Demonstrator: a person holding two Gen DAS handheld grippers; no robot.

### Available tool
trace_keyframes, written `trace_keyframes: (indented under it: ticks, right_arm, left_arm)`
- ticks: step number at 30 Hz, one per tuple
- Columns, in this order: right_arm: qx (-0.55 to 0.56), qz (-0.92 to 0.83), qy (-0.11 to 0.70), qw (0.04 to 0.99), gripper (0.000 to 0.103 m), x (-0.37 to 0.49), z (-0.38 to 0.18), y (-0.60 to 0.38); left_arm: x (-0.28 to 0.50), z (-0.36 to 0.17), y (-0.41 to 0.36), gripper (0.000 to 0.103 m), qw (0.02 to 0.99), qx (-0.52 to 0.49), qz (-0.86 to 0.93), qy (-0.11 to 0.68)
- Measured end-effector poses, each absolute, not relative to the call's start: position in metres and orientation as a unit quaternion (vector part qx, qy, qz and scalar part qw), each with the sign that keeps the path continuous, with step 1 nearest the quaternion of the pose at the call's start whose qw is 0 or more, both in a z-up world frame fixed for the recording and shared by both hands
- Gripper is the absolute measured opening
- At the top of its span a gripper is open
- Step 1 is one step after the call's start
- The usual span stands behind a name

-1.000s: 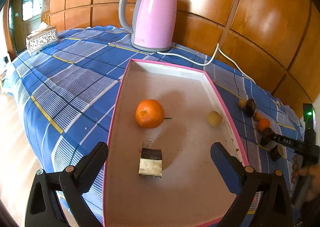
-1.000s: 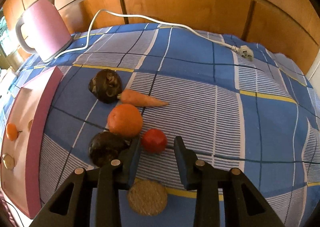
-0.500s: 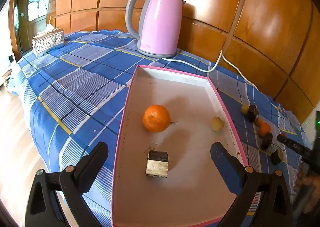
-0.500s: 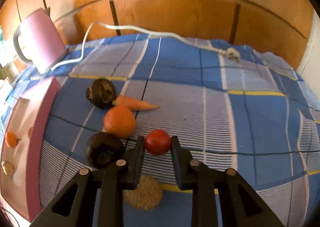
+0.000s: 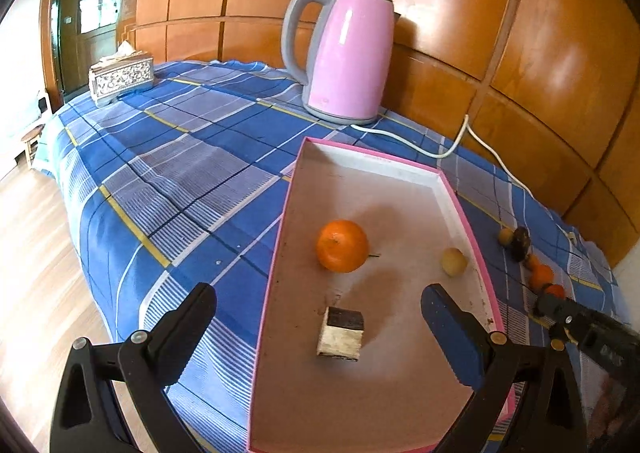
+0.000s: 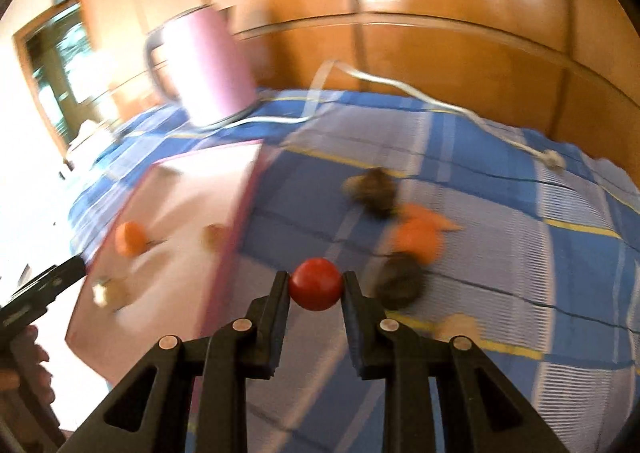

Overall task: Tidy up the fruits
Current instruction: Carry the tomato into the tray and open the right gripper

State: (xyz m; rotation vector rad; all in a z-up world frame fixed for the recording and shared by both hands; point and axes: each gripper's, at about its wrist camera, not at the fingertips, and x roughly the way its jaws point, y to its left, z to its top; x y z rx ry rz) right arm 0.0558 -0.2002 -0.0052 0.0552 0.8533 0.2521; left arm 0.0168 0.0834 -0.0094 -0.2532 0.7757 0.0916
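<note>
Between the right gripper (image 6: 316, 285) jaws sits the red fruit (image 6: 315, 283), pinched and lifted off the blue checked surface (image 6: 500, 189). Best carry it level over the pink tray (image 5: 466, 213) rim, release low near the orange (image 5: 342, 246). Left gripper (image 5: 320, 327) hovers above the tray's near end, jaws spread, empty.

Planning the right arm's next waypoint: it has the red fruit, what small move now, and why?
Probably carry it left over the tray and hold off opening. The right gripper has its jaws shut on the red fruit, which hangs above the cloth, right of the tray's pink wall. The view is motion-blurred.
</note>
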Motion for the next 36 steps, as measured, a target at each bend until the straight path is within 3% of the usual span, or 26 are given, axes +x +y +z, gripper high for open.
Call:
trace_keyframes:
  ticks: [17, 22, 36]
  right_arm:
    - [0.013, 0.22, 0.459, 0.861, 0.026, 0.081, -0.022, -0.088]
    - [0.001, 0.205, 0.451, 0.869, 0.035, 0.08, -0.02, -0.085]
    - [-0.001, 0.12, 0.418, 0.901, 0.037, 0.051, -0.006, -0.122]
  left_arm:
    - [0.029, -0.018, 0.121, 0.103, 0.906, -0.149, 0.094, 0.385]
    - [0.029, -0.017, 0.121, 0.103, 0.906, -0.148, 0.096, 0.384]
    - [0.026, -0.013, 0.105, 0.103, 0.91, -0.138, 0.067, 0.385]
